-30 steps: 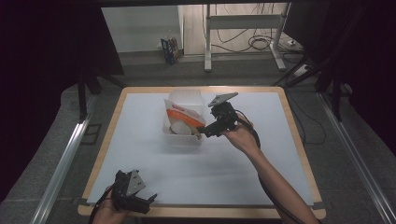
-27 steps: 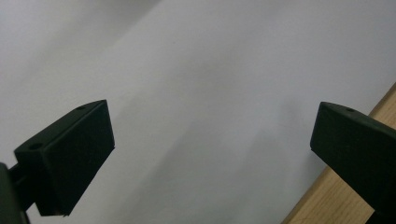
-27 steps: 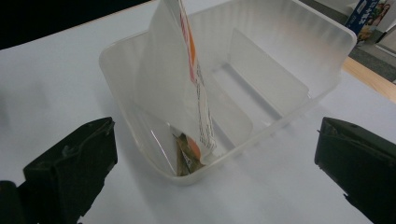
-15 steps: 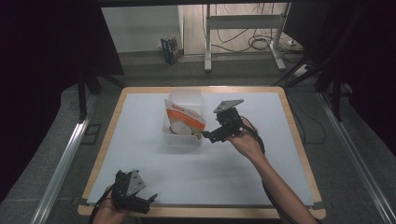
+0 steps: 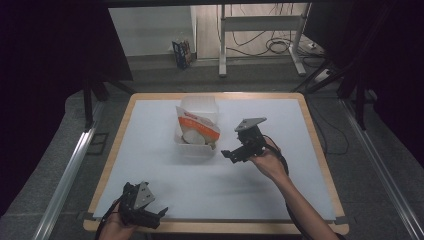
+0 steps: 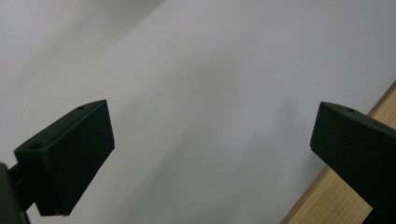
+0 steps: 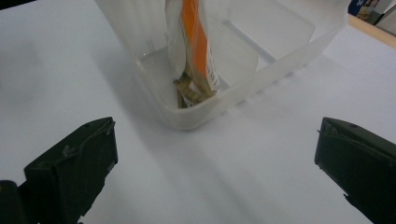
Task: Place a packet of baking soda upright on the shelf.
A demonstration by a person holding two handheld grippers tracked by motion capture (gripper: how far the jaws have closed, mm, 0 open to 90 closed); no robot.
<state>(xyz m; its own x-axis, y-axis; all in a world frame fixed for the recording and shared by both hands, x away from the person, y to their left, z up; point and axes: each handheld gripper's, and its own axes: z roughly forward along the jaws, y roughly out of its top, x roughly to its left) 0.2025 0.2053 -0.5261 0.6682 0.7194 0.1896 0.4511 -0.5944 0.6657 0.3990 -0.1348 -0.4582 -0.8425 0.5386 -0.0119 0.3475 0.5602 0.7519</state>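
A clear plastic bin [image 5: 196, 146] [image 7: 243, 88] stands on the white table top, a little left of its middle. A white and orange packet [image 5: 199, 127] [image 7: 192, 44] leans upright inside it, over something brownish at the bin's floor. My right gripper [image 5: 229, 154] hovers just right of the bin's near corner, open and holding nothing; in the right gripper view its jaws stand wide apart in front of the bin. My left gripper [image 5: 161, 214] rests at the table's front left edge, open, with bare white surface between its jaws.
The white sheet [image 5: 280, 190] covers a table with a wooden rim [image 5: 115, 145] [image 6: 355, 186]. Metal rails [image 5: 65, 175] run along both sides on the floor. A desk frame and cables [image 5: 270, 45] stand beyond the far edge.
My right gripper has drawn back from the bin toward the near right and has come lower. The packet stays in the bin. The left gripper has not moved.
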